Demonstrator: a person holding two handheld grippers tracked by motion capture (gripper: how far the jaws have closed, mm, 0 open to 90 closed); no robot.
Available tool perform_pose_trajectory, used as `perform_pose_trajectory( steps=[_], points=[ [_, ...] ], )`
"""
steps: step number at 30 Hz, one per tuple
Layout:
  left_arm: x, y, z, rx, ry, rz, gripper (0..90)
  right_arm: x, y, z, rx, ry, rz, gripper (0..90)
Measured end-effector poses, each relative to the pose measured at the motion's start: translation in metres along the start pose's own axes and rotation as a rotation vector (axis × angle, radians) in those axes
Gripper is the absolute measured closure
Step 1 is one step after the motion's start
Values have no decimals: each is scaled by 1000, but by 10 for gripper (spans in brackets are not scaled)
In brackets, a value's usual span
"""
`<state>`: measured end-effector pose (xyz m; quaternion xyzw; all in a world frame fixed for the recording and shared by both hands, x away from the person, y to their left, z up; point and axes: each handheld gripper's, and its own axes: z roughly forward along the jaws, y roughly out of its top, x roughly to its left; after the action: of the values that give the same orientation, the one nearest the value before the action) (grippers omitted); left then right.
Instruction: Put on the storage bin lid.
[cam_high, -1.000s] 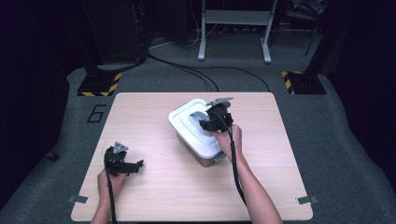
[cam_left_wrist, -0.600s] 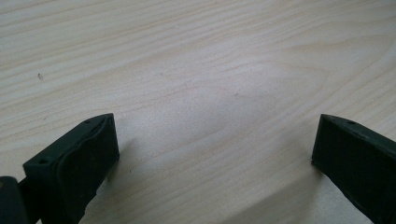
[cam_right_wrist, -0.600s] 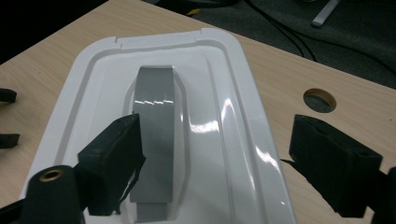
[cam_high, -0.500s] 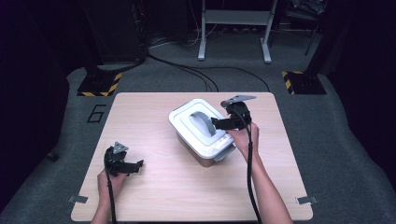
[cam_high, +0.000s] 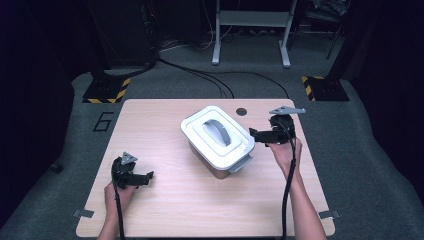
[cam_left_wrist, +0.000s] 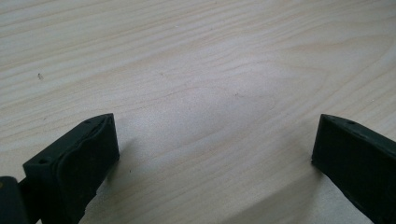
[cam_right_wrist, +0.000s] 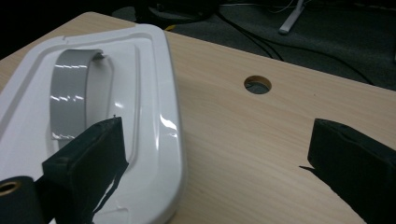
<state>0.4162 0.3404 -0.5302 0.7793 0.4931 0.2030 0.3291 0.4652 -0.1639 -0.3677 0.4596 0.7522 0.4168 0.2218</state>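
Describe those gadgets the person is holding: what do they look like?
Each hand holds a black gripper: the left gripper and right gripper have two blocky black jaws, a grey three-cornered plate on top, and a black cable trailing back along the forearm. No sleeves show on the forearms.

A lab: hazard-striped stand bases (cam_high: 106, 90), floor cables (cam_high: 210, 77), numbered table (cam_high: 150, 125).

A light wooden surface (cam_high: 175, 205) carries a white lidded container (cam_high: 218, 140), near its round cable hole (cam_high: 242, 111).
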Motion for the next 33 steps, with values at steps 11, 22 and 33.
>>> perform_pose_trajectory(
  steps=[11,22,33],
  points=[
    [0,0,0,1,1,1,4,-33,-48,-4,21,-48,73,21],
    [0,0,0,3,0,0,4,-46,-103,8,79,-96,95,23],
    [0,0,0,-4,2,-2,4,-41,-162,23,160,-145,67,28]
  ],
)
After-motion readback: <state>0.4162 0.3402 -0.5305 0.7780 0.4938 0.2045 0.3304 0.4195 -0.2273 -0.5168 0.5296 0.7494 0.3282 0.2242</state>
